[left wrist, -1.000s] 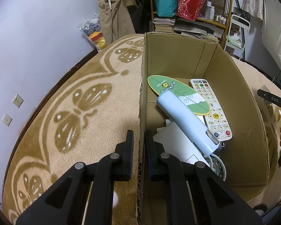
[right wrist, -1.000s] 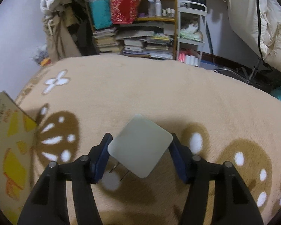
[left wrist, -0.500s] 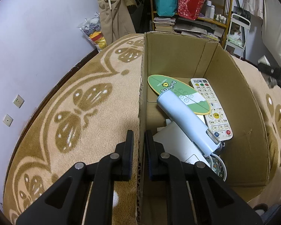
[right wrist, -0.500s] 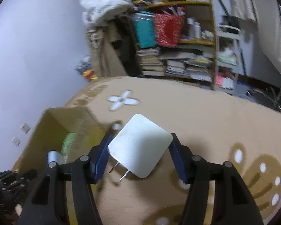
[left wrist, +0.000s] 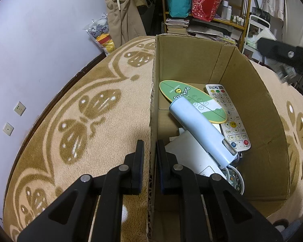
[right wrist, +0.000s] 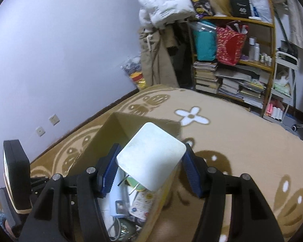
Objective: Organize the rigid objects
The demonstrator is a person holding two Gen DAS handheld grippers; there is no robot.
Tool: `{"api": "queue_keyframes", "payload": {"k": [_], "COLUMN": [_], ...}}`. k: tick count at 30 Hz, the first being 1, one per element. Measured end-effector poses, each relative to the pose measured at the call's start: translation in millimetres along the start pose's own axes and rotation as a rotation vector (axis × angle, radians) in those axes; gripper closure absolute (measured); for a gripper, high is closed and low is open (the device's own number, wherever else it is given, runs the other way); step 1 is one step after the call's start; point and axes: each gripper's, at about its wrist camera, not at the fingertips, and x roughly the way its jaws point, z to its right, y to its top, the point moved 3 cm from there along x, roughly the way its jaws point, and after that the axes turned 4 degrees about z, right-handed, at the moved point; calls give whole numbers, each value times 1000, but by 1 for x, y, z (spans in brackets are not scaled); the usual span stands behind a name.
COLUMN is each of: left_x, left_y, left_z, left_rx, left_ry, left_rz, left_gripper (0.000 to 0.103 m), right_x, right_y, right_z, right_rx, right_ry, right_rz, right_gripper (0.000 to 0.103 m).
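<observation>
Beige carpet (left wrist: 95, 121) with brown butterfly pattern, spread up to lilac wall (left wrist: 40, 40). Two wall sockets (left wrist: 19, 108) low on wall, just above dark skirting. Wooden shelf (right wrist: 250, 20) at far edge of carpet: teal bag (right wrist: 204, 42) and red bag (right wrist: 230, 46) side by side, stacked books (right wrist: 206, 74) below. Tan garment (left wrist: 121, 14) hanging beside shelf; plush toys in plastic bag (left wrist: 101, 34) at wall foot.

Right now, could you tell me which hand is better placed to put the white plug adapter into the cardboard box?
Right: the right gripper holds the white plug adapter above the cardboard box; the left gripper is clamped on its wall.
</observation>
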Motion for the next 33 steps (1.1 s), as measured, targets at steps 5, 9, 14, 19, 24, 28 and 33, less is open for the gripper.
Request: {"api": "queue_keyframes", "payload": {"k": [5, 9, 14, 19, 24, 28, 33], "left_x": [0, 1, 0, 1, 2, 4, 4], "left_y": [0, 0, -2, -2, -1, 1, 1], "left_z": [1, -1, 0, -2, -3, -5, -7], "left_rx": [0, -1, -4, -5, 2, 1, 4], "left_ry": [0, -2, -5, -5, 0, -4, 0], "left_rz": [0, 0, -2, -2, -6, -9, -11], "left_gripper": [91, 91, 91, 90, 90, 90, 90], "right_x": [13, 19, 29, 31, 31, 30, 22], "right_y": [-10, -18, -25, -27, -30, -30, -28], "right_z": [-19, -28, -28, -28, -30, -31, -32], "right_rx": [-26, -50, -59, -58, -61, -55, -44], "right_ry": [23, 20, 4, -7, -12, -18, -9], "right_rz": [-35, -65, -105, -114, -122, -122, -109], "right_gripper": [38, 38, 38, 38, 37, 32, 16]}}
